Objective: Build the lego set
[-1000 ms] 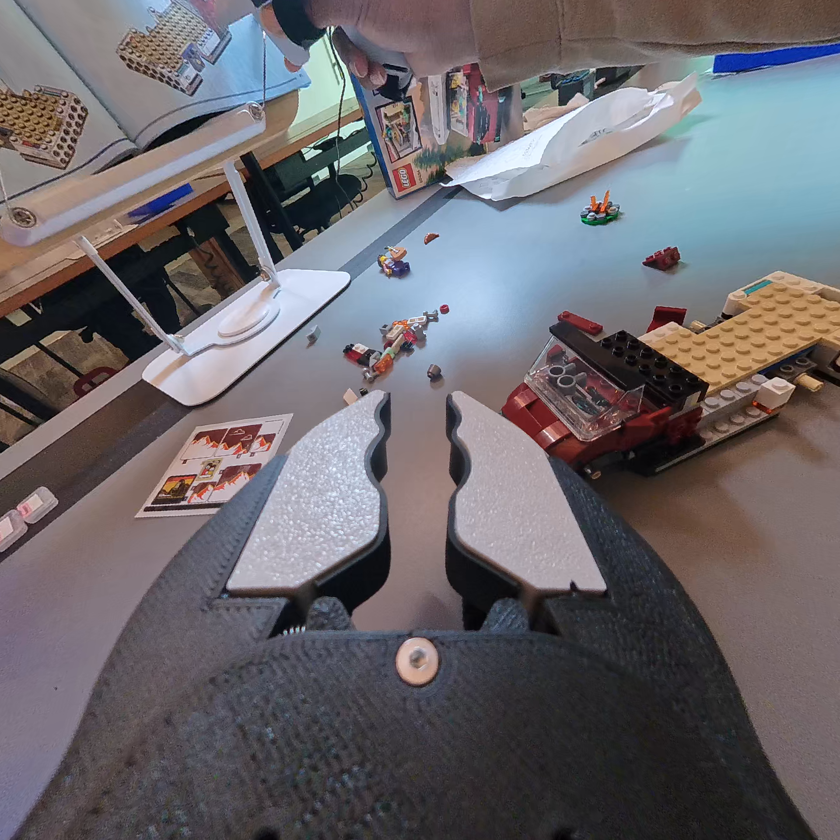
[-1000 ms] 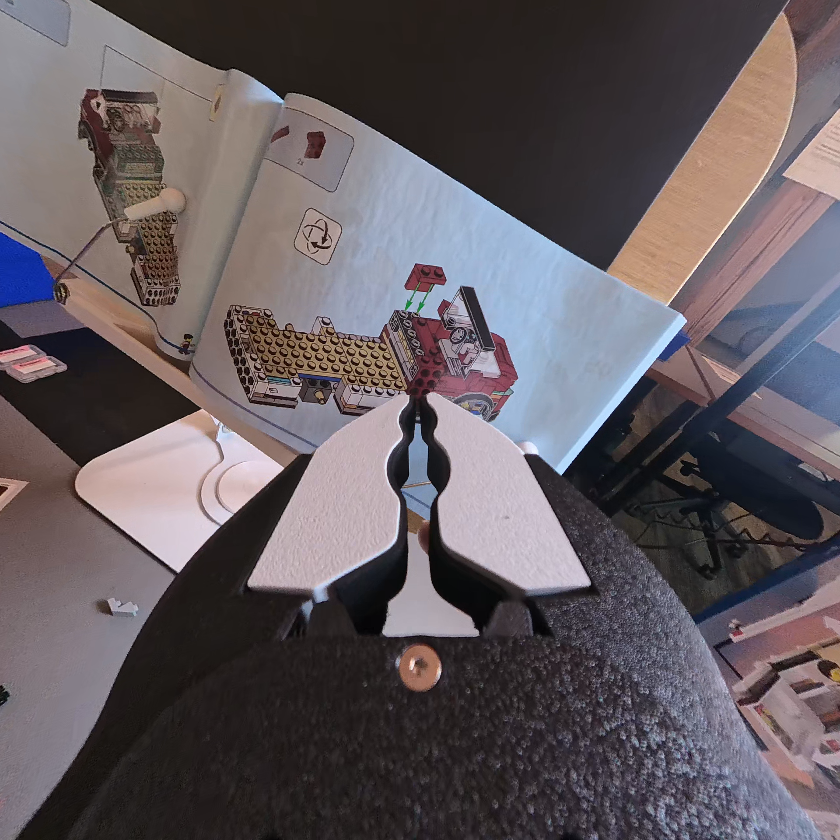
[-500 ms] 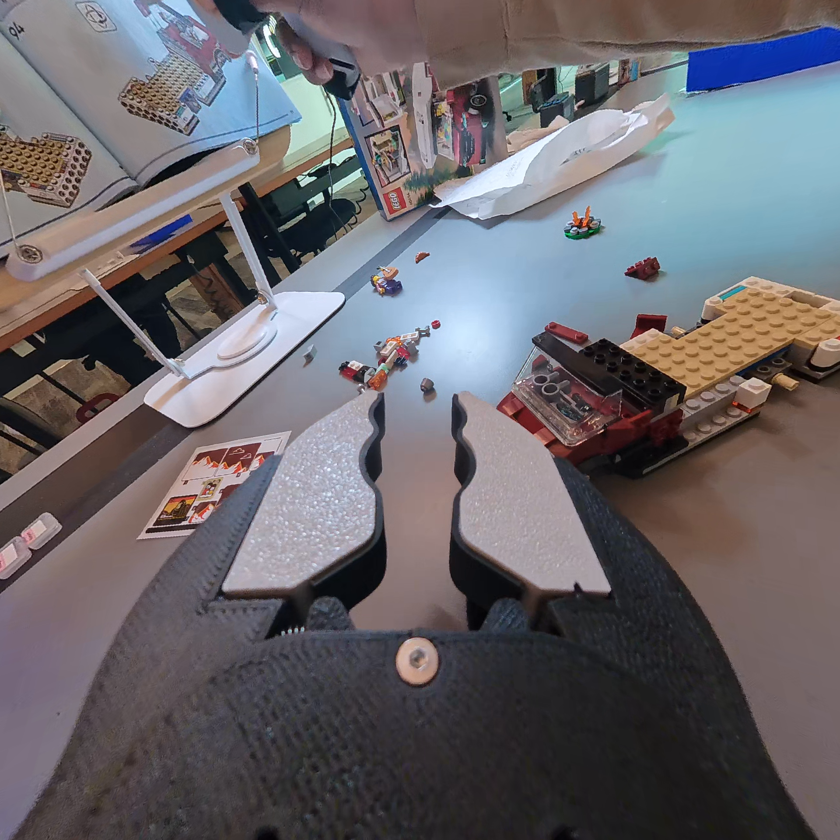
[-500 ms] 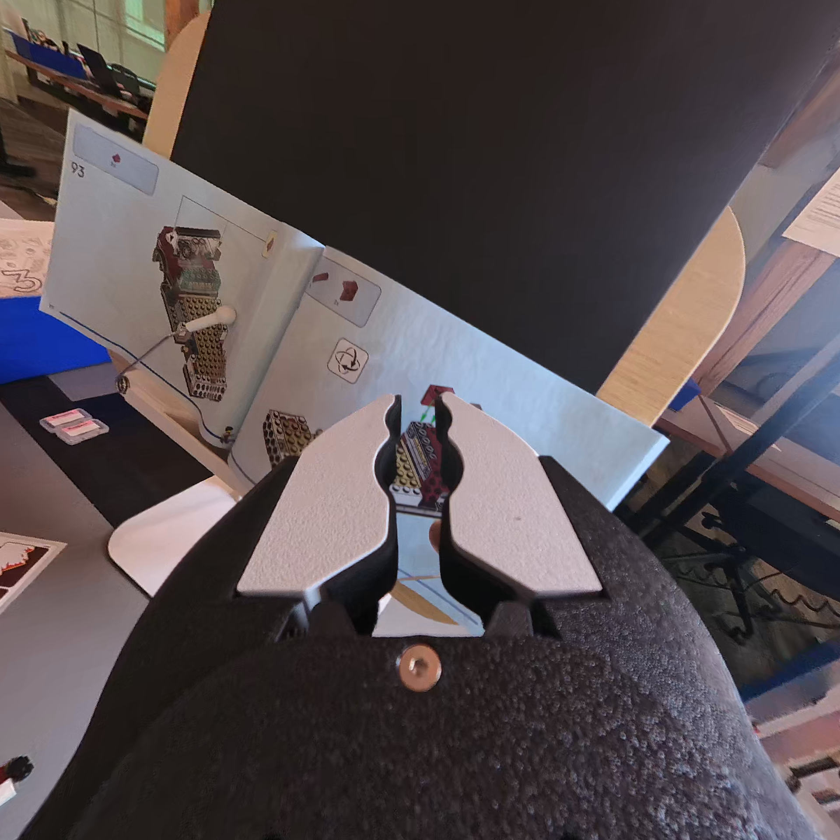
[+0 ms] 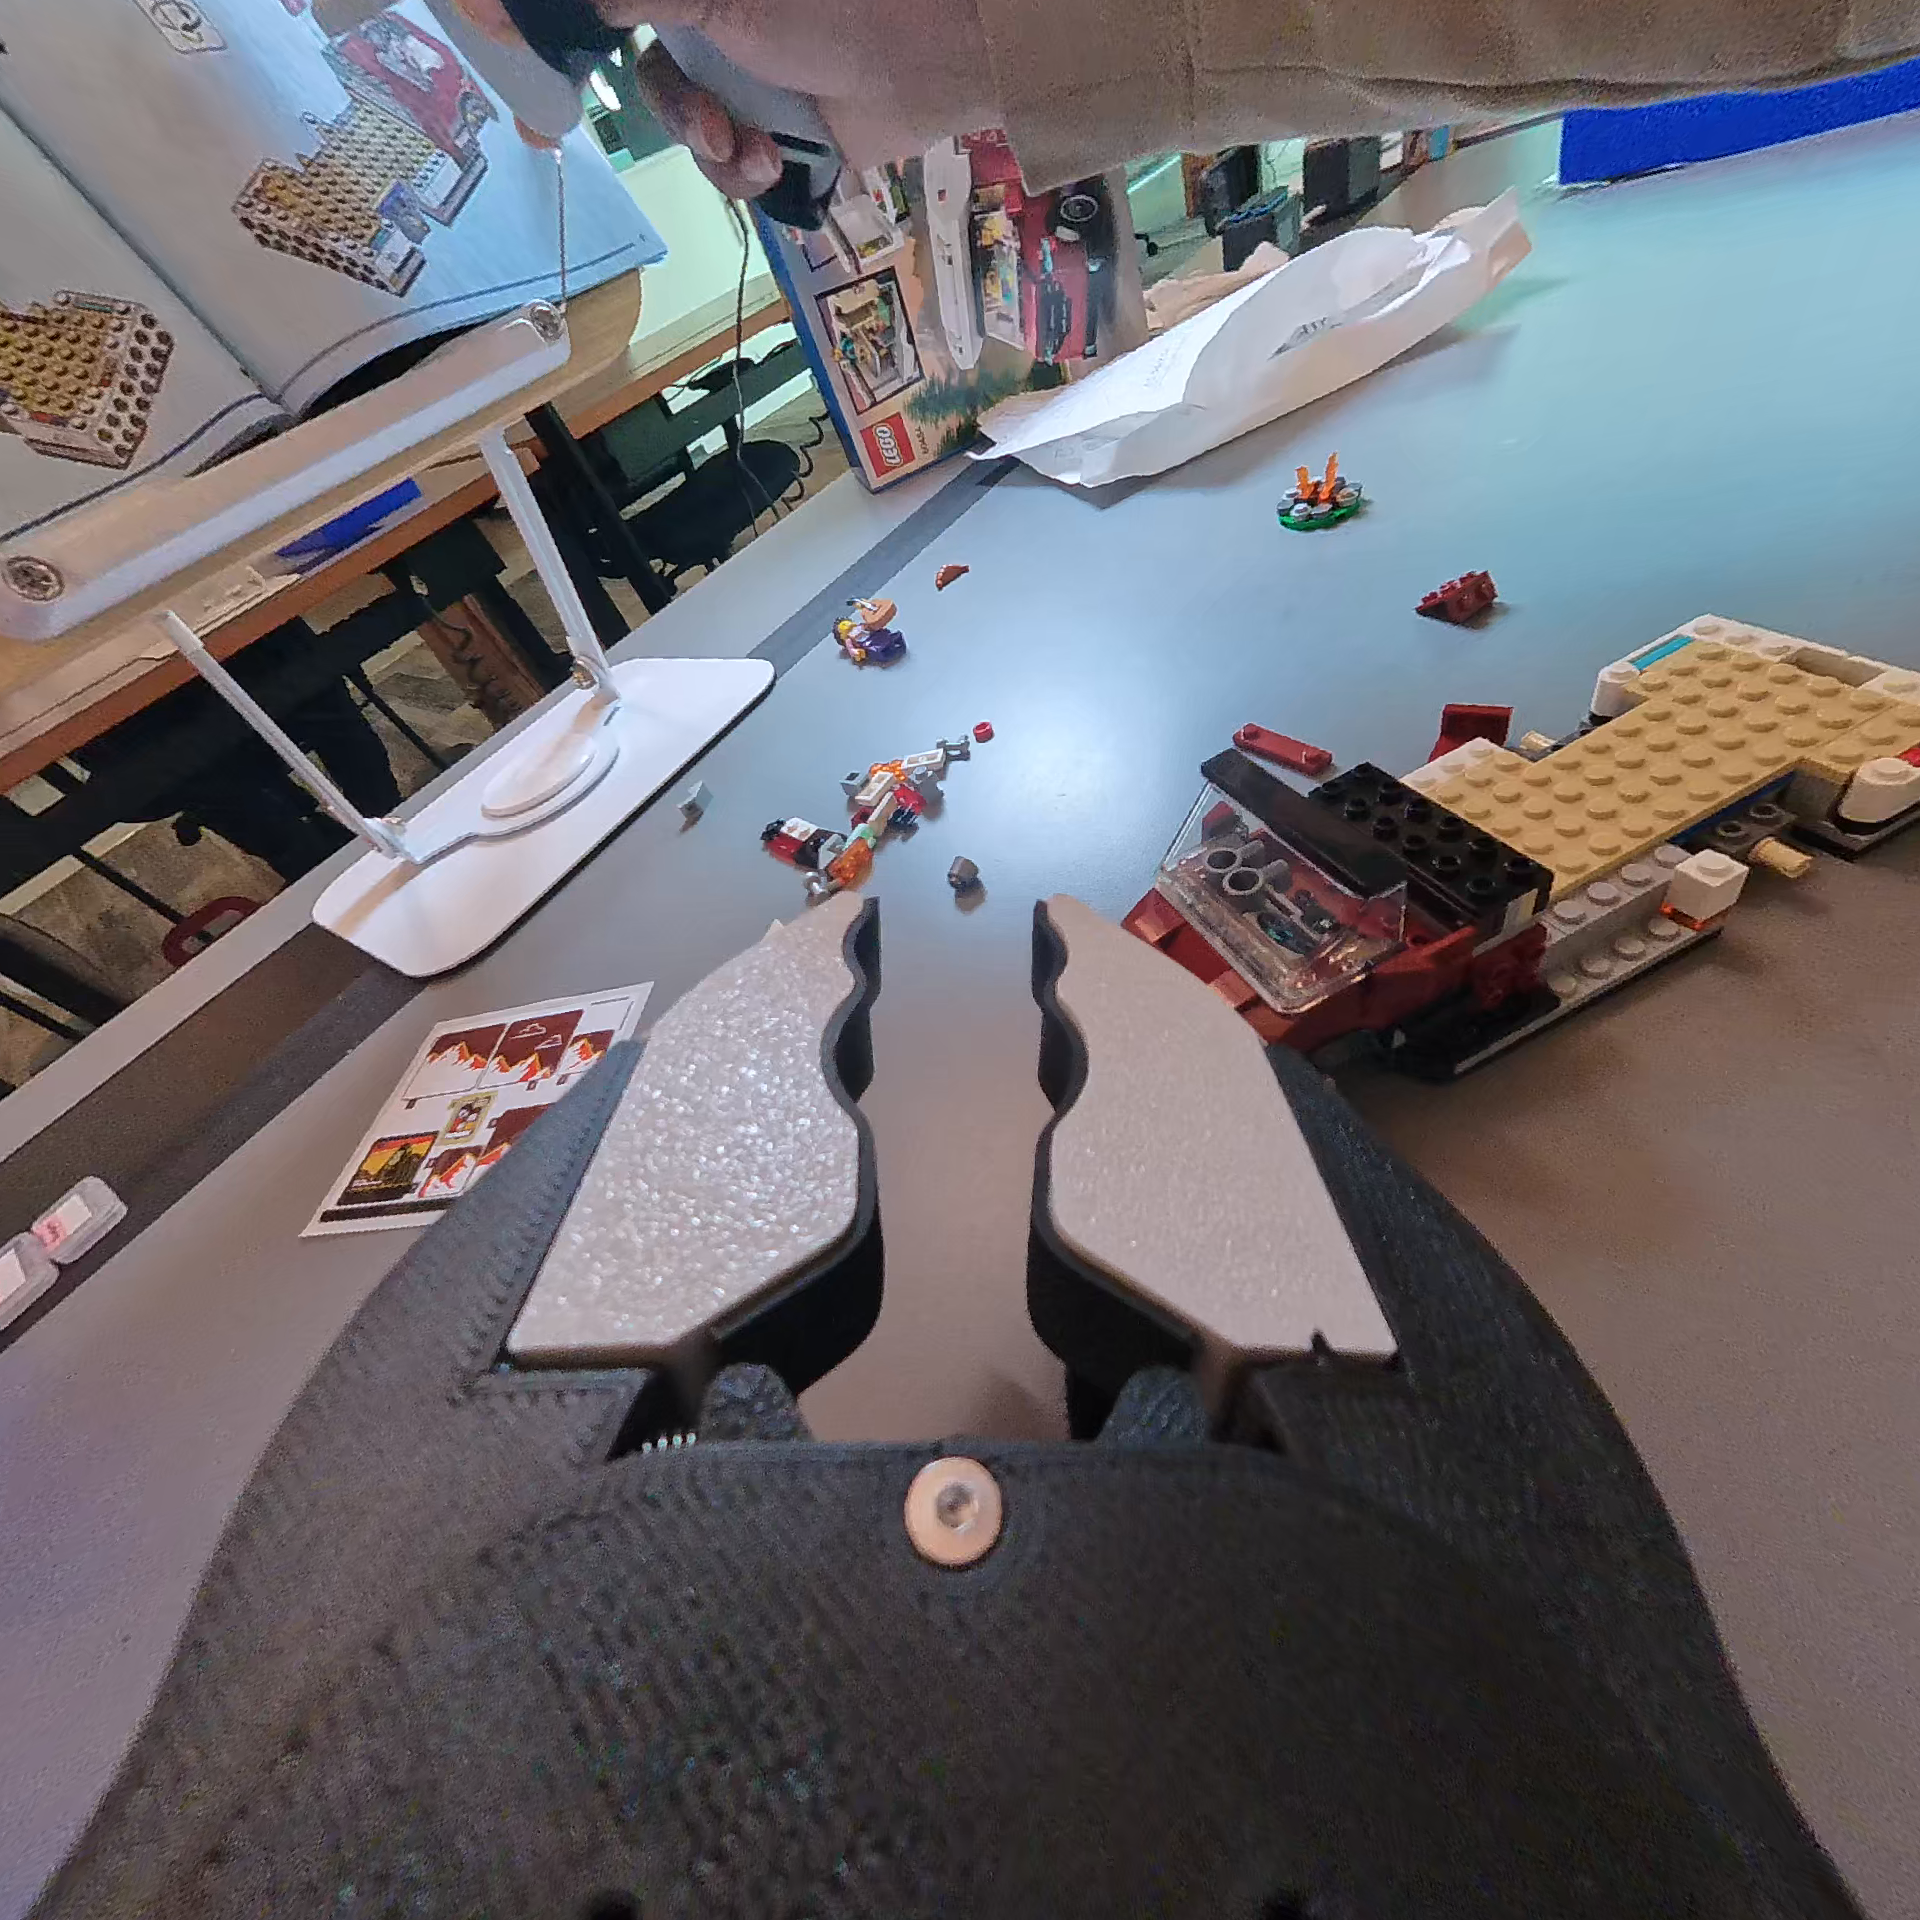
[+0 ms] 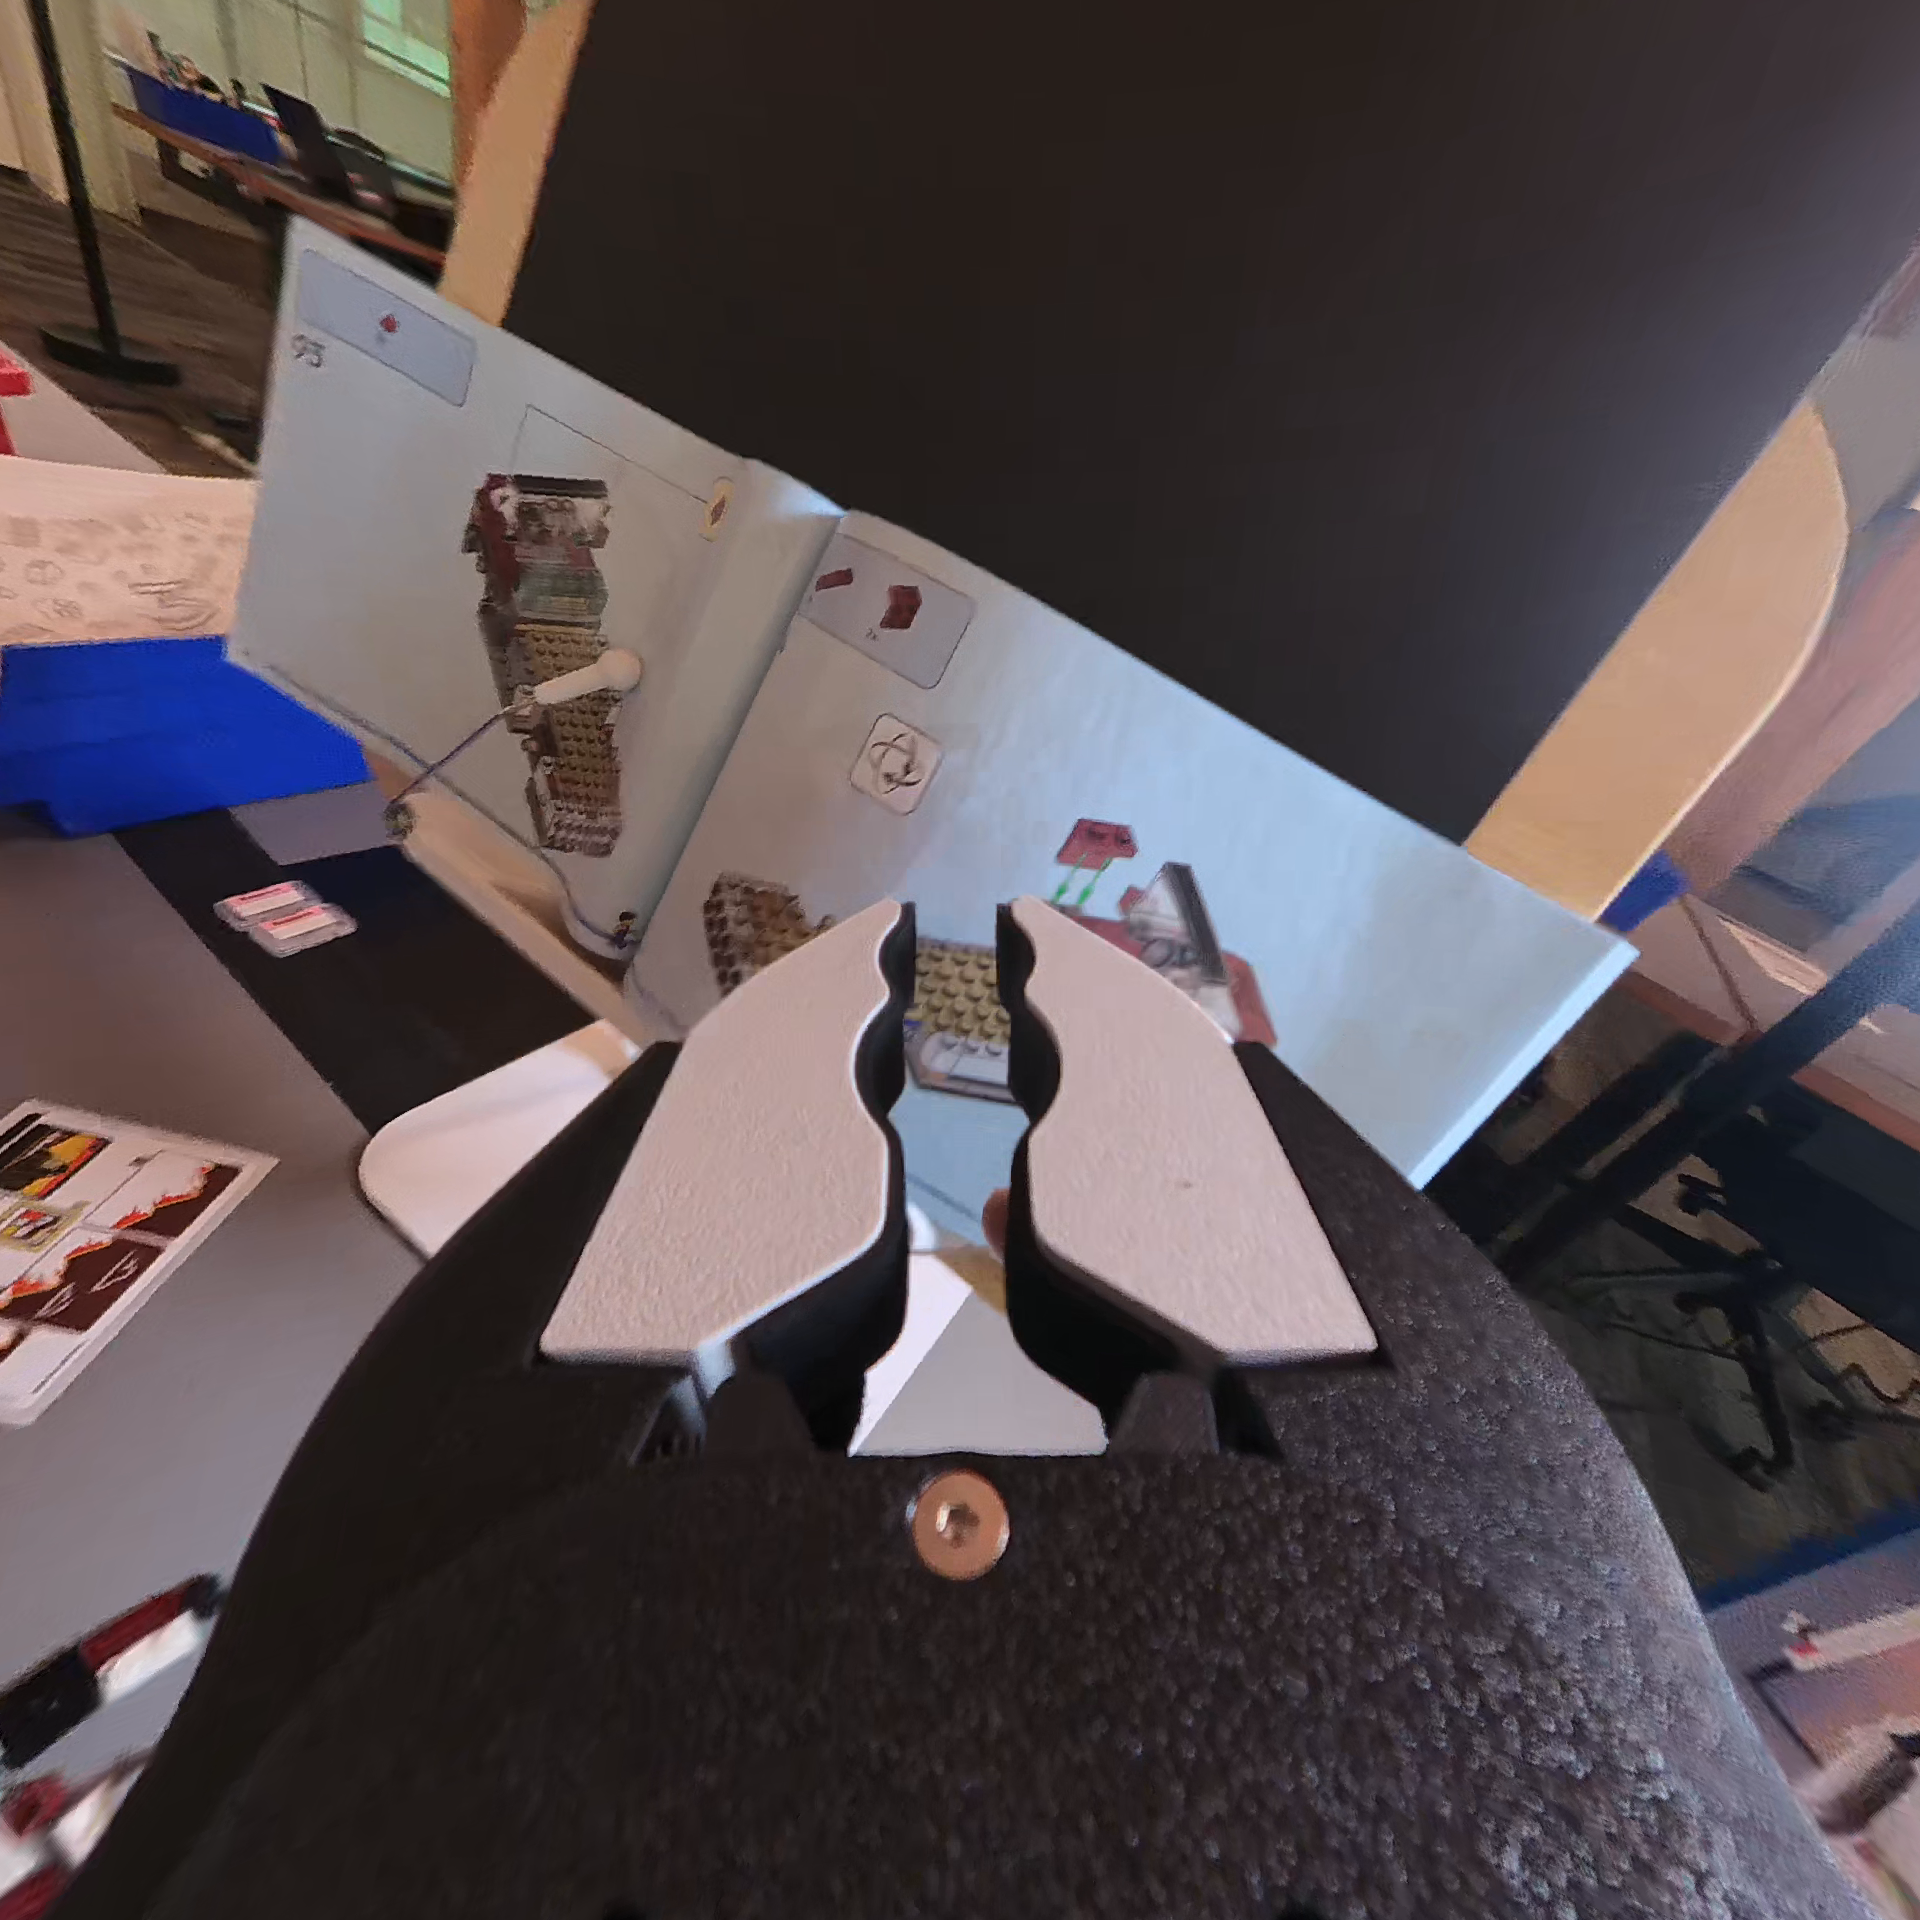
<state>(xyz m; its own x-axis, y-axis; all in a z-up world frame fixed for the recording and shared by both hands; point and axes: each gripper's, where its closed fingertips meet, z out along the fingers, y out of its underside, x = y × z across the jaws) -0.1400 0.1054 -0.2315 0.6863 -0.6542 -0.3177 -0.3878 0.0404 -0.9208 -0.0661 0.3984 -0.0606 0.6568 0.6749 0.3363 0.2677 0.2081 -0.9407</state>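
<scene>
Your left gripper: jaws spread, empty, above grey table; brick vehicle at 2 o'clock. Your right gripper: jaws apart, empty, facing instruction booklet at 12 o'clock.

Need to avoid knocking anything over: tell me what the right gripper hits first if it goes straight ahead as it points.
Most likely the open pale-blue instruction booklet on its white stand: the right gripper, open and empty, points at its right page. Depth is unclear.

Bare counter lies open straight ahead of the left claw, hemmed by the brick vehicle on the right, loose small pieces and the white stand base on the left.
</scene>
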